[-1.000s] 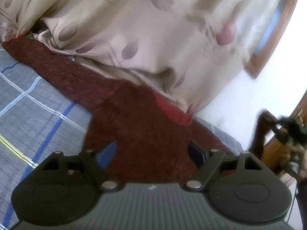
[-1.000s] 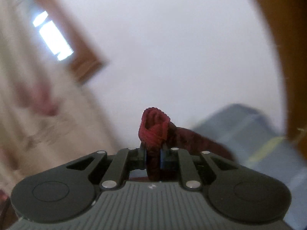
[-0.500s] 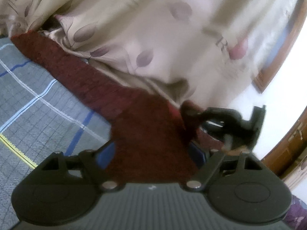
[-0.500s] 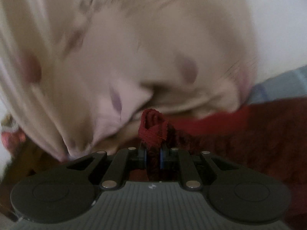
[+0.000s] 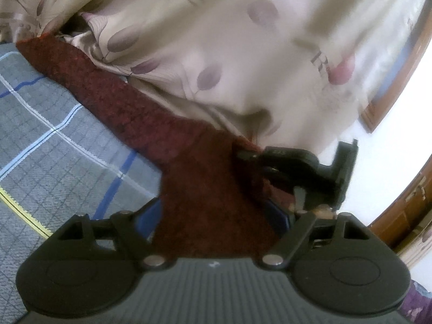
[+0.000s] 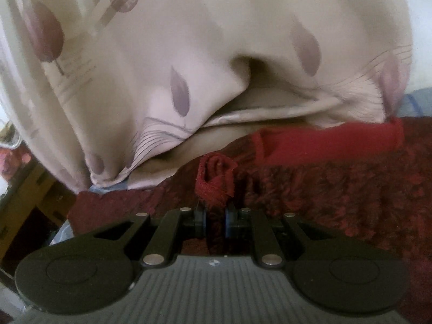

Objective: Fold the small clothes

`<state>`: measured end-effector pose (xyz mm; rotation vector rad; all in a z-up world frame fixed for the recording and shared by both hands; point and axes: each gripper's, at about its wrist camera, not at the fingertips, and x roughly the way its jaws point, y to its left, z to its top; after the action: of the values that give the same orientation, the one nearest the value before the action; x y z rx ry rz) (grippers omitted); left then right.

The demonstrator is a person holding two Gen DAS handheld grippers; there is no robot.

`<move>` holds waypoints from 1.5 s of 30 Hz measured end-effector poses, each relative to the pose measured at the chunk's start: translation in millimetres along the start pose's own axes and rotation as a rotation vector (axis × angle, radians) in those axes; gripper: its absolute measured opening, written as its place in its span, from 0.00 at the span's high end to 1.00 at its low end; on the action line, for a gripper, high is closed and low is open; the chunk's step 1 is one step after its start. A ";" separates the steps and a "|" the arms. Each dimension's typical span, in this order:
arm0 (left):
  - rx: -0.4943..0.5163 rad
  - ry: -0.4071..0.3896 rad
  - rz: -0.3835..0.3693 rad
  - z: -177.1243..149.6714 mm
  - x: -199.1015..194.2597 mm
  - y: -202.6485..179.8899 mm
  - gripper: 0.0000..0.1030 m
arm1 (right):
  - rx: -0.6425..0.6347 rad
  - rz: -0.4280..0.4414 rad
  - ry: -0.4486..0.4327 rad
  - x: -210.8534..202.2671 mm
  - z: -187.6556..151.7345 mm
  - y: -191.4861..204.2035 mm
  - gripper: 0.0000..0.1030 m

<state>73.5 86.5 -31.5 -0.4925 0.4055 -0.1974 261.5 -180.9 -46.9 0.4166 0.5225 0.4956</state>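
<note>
Both grippers level: right gripper pinching maroon garment.

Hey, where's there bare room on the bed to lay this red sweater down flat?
Free patch: the grey plaid sheet, left of the maroon sweater. Crowded: along the far edge the leaf-print curtain drapes onto the sweater, and the right gripper, clamping a fold, sits close by the left gripper. In the right wrist view, sweater fills the foreground.
</note>
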 end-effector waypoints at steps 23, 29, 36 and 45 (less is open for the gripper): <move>0.133 -0.062 -0.025 27.9 34.0 -45.0 0.19 | 0.241 -0.027 -0.124 -169.8 -41.0 -137.8 0.30; 0.013 -0.068 0.042 54.5 20.3 11.3 0.19 | 0.182 0.091 -0.130 -163.2 -33.0 -109.9 0.30; -0.099 -0.119 0.182 101.2 23.2 86.8 0.19 | -0.031 0.175 -0.114 -76.2 4.4 -13.7 0.40; -0.337 -0.100 0.206 148.8 46.0 193.0 0.19 | -0.083 0.162 0.063 13.5 -14.6 23.2 0.46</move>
<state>194.6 302.8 -22.6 -0.7834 0.3906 0.0966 255.7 -151.3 -51.9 0.3659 0.5297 0.6855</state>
